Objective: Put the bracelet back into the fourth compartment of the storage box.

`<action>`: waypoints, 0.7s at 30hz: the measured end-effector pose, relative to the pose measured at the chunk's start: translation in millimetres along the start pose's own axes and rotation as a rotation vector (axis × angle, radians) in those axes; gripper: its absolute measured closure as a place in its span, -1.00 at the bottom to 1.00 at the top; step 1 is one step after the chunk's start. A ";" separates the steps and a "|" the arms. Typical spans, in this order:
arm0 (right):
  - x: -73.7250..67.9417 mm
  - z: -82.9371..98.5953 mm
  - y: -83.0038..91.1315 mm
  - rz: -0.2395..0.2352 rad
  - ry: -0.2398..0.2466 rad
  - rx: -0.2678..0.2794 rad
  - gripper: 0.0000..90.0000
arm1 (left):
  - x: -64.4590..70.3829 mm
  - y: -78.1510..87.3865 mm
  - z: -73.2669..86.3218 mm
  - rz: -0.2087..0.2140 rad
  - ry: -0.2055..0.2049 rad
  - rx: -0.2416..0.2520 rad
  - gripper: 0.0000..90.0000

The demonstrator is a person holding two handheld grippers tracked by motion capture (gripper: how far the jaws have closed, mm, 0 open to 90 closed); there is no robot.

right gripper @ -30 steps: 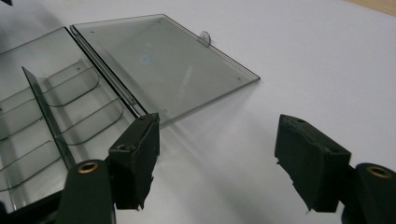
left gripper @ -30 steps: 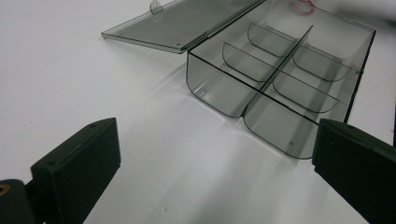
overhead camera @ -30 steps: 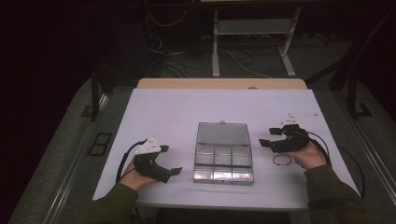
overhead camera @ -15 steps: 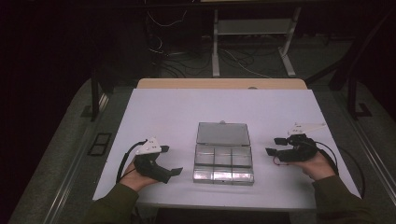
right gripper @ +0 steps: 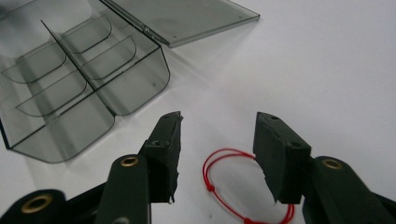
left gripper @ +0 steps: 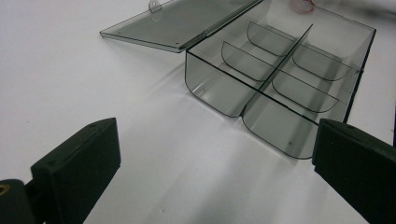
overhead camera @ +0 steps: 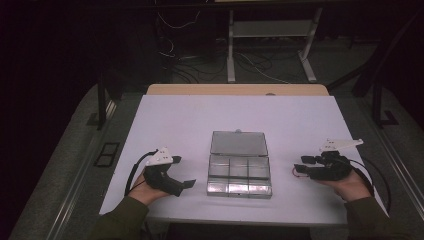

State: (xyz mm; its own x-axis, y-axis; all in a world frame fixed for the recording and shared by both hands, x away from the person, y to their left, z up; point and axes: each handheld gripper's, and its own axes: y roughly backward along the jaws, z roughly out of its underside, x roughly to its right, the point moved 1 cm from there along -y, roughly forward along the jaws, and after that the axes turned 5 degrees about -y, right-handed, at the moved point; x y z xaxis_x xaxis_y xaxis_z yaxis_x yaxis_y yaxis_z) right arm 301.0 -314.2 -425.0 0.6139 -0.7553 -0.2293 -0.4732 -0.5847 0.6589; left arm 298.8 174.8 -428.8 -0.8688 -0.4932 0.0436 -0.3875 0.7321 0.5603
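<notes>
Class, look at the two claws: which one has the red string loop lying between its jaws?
The right claw: the red string loop lies on the table between its open jaws. The left claw faces bare table.

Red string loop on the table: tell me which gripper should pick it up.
Right. The right gripper is open with the red string loop lying on the table between its jaws. The left gripper sits on the far side of the clear box, away from the loop.
</notes>
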 end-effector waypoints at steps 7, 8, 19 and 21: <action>3.6 10.0 2.1 -0.007 -0.002 -0.002 0.38 | -0.1 -0.2 0.0 -0.001 -0.001 -0.003 -0.99; 3.9 9.9 1.4 -0.010 -0.004 -0.008 0.40 | -0.3 0.0 0.0 0.000 -0.004 -0.006 -0.99; 0.9 13.5 -8.9 -0.009 0.036 -0.073 0.53 | -0.1 -0.8 0.2 0.002 -0.002 -0.004 -0.99; 1.3 14.6 -11.2 -0.009 0.040 -0.087 0.54 | -0.1 -1.2 0.4 0.004 -0.002 -0.008 -0.99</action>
State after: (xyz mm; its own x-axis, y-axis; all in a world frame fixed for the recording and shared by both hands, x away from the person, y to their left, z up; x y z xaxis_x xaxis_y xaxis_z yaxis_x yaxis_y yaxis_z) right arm 297.9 -312.9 -443.2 0.6438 -0.7364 -0.2080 -0.4119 -0.5625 0.7169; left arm 299.3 174.2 -429.8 -0.8708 -0.4896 0.0442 -0.3817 0.7301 0.5667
